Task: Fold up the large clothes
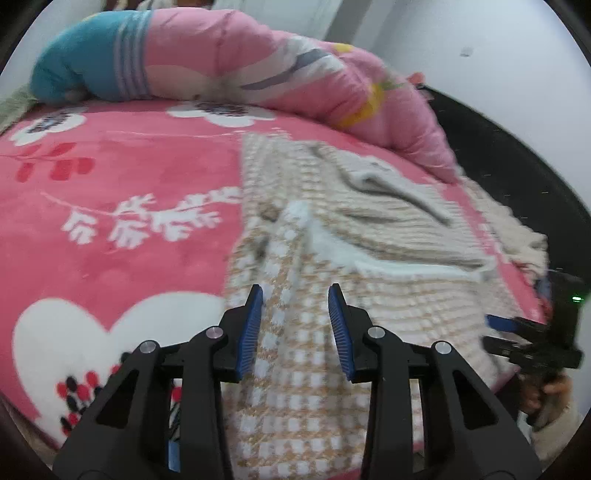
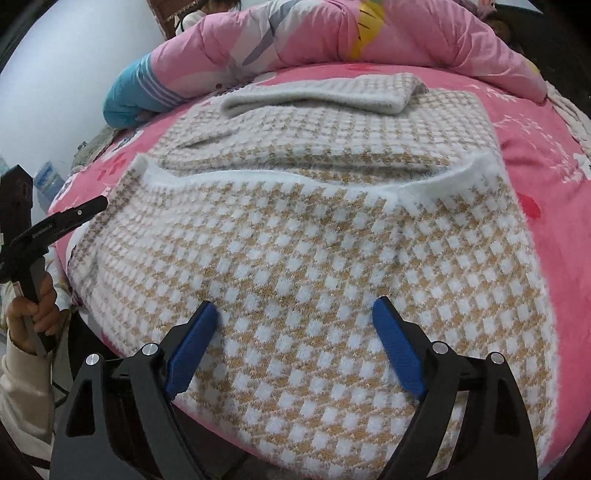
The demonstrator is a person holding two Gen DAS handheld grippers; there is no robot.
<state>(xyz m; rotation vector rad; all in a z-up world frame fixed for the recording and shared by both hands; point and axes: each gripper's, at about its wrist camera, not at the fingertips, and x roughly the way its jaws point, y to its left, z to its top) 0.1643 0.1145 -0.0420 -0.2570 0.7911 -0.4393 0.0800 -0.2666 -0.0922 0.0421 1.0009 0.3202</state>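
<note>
Fuzzy tan-and-white checked knit sweater (image 2: 314, 236) spread flat on a pink plush blanket with white flowers and hearts (image 1: 122, 236), one sleeve folded across its far end. Above the near hem, right gripper (image 2: 295, 306) with blue pads spread wide, clamping nothing. Over the sweater's left edge, left gripper (image 1: 295, 291) with pads partly apart, fabric below, not pinched. Behind, a rolled pink quilt with a teal end (image 1: 221, 62).

White wall (image 1: 480, 74); bed under pink floral blanket (image 1: 129, 166); rolled pink quilt (image 2: 406, 33).
</note>
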